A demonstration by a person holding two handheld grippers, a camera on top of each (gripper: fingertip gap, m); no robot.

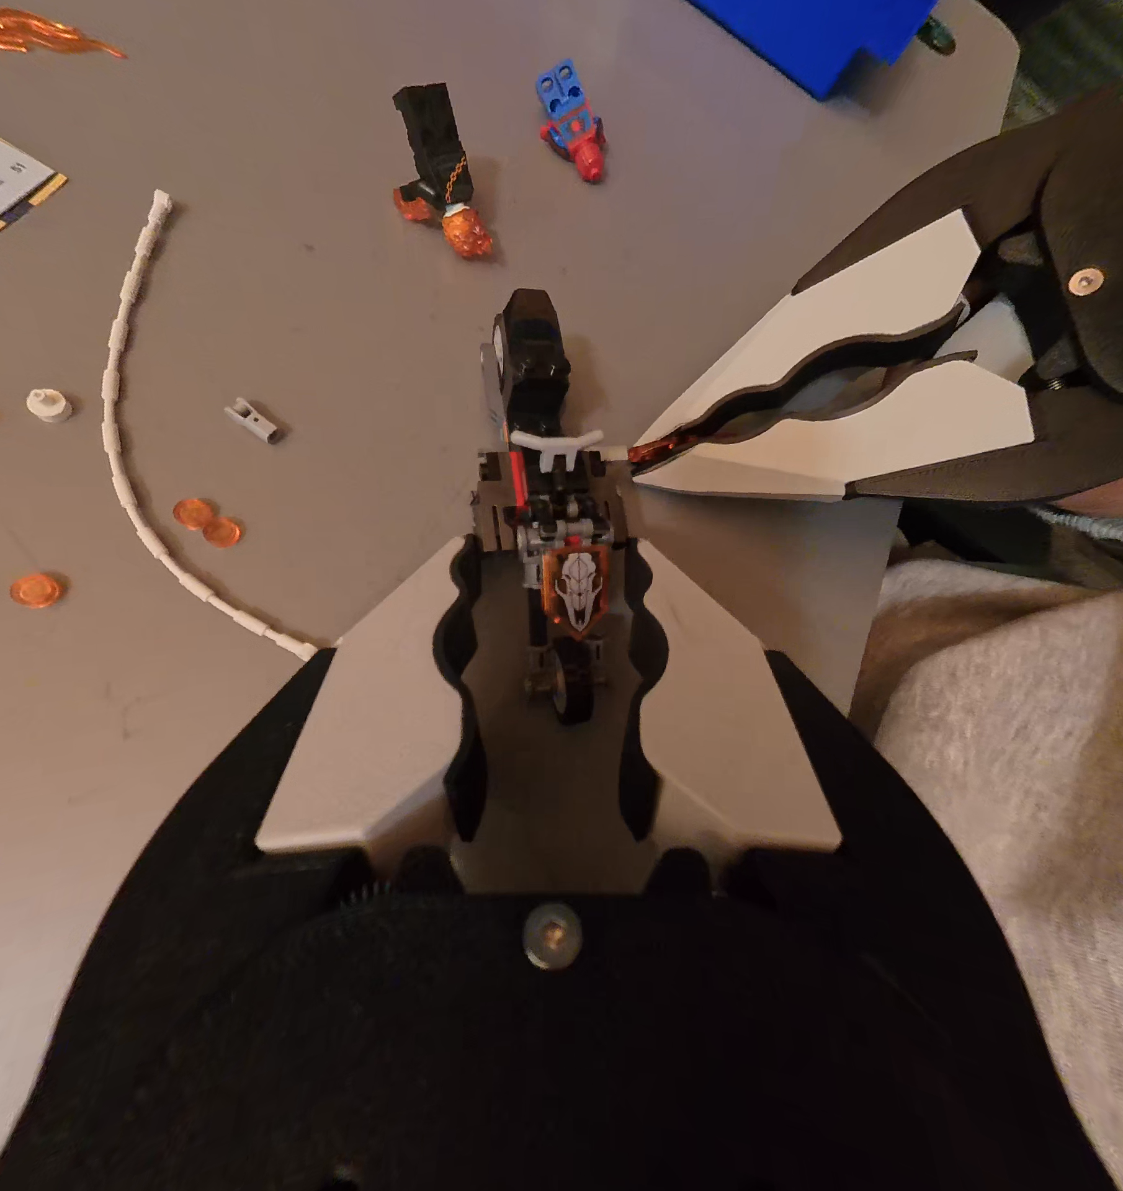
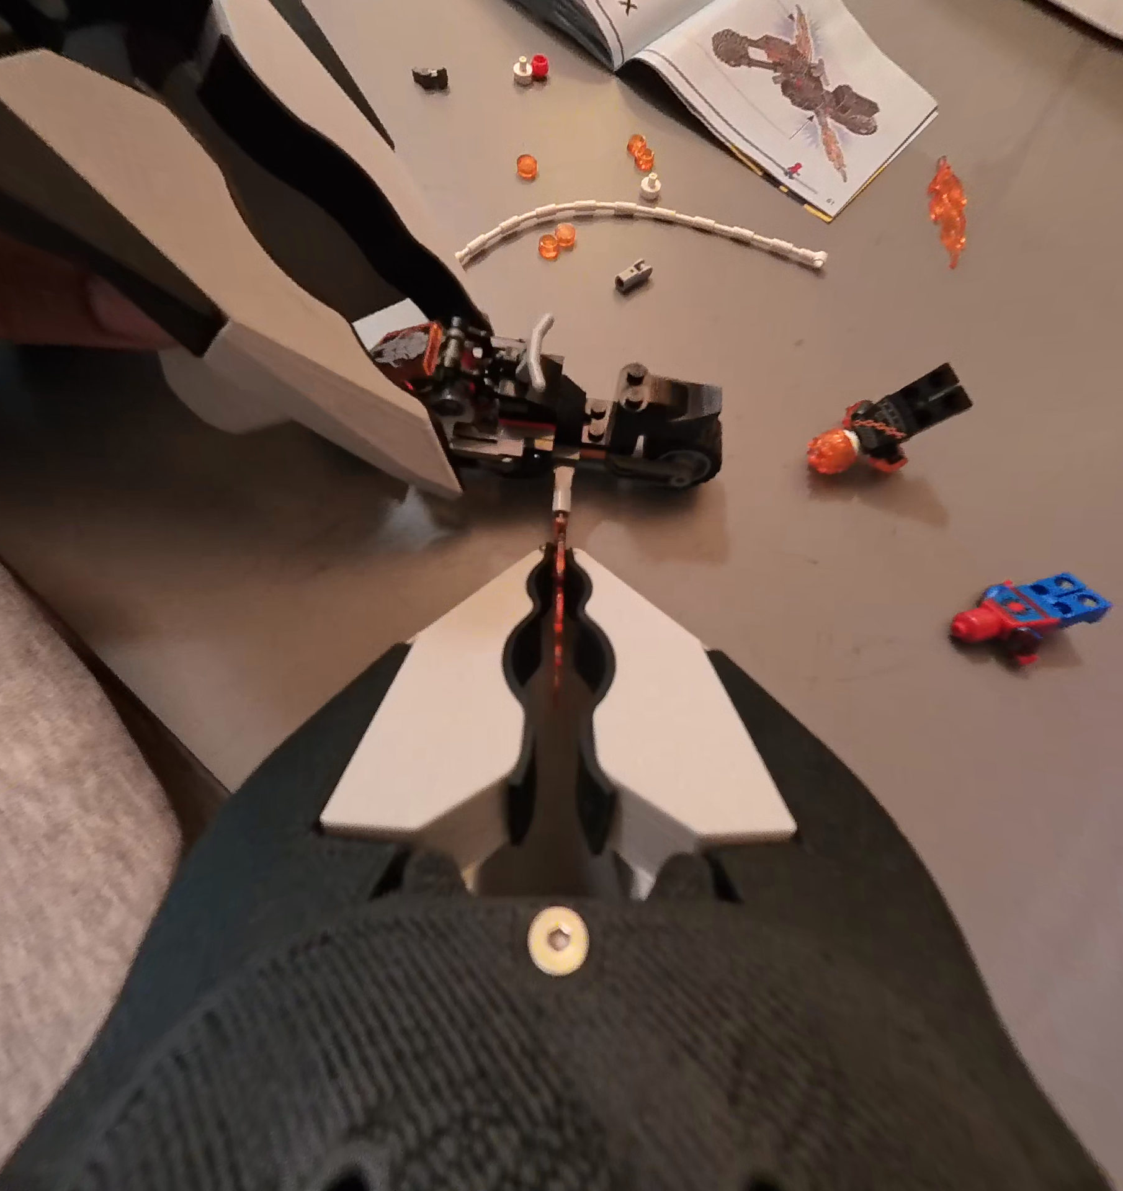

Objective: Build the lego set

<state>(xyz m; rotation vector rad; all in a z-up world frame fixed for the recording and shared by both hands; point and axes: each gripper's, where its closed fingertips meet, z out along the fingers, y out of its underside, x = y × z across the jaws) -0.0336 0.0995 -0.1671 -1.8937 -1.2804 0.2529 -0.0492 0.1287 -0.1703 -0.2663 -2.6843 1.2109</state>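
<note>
Left gripper [image 1: 549, 548] clamps the black motorcycle [image 1: 539, 451] on the grey table [image 1: 352, 309], its fingers hiding much of the front; the right gripper [image 2: 557, 561] pinches an orange flame piece [image 2: 559, 619], seen edge-on, its tip at the bike's side peg. Loose around: white chain [image 2: 643, 216], orange studs [image 1: 207, 522], two minifigures [image 2: 881, 425], booklet [image 2: 771, 96] cut off.

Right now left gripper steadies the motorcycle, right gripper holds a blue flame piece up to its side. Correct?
Not quite: the flame piece is transparent orange, not blue, per the right wrist view. The left gripper does steady the motorcycle, and the right gripper holds the piece to its side.
</note>
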